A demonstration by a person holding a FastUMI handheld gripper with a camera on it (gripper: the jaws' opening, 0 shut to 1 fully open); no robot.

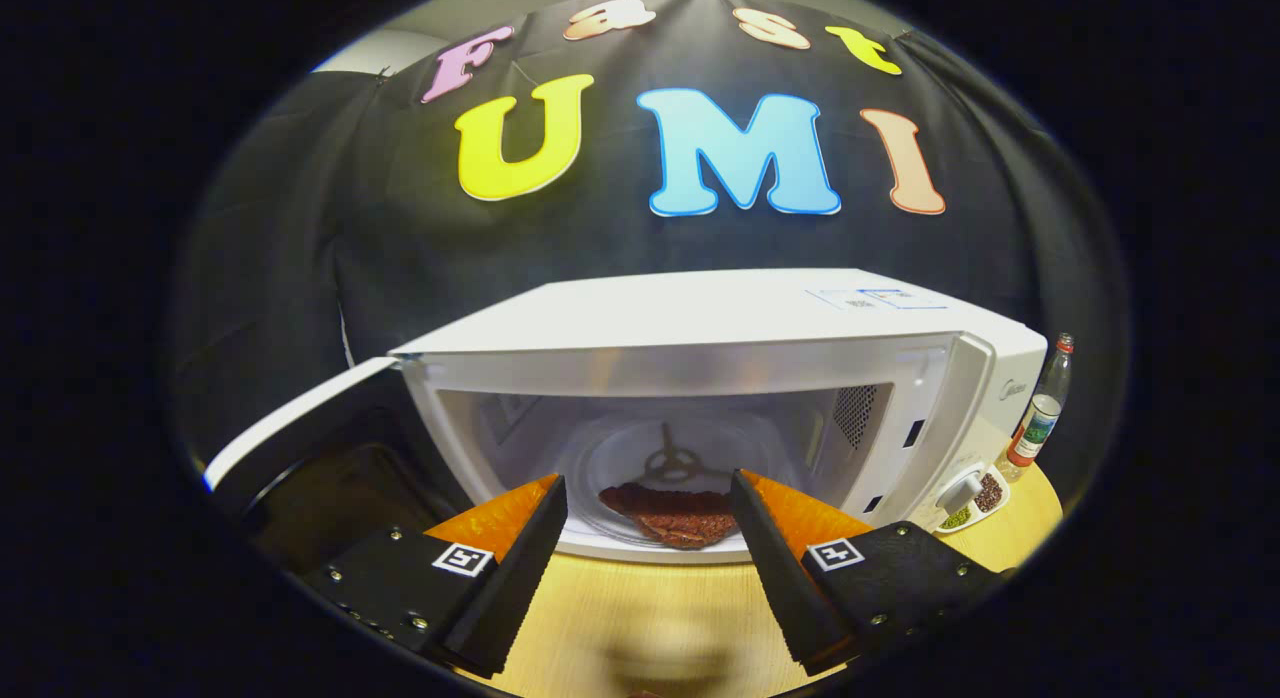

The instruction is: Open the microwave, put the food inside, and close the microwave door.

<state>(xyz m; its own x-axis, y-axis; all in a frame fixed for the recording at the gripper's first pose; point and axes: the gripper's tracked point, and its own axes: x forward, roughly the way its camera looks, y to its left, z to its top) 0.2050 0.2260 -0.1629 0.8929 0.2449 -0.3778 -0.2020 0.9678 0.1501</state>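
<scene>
A white microwave [700, 318] stands on the wooden table [640, 608] with its door [300, 433] swung open to the left. A brown slab of food [672, 516] lies on the round glass turntable [690, 458] at the front of the cavity. My gripper [648, 498] is open just outside the cavity mouth. The food lies just ahead of the fingertips and shows in the gap between them. Neither finger touches it.
To the right of the microwave stand a glass bottle with a red cap [1040, 413] and a small white dish of dark and green bits [975, 503]. The open door blocks the left side. Bare tabletop lies below the fingers.
</scene>
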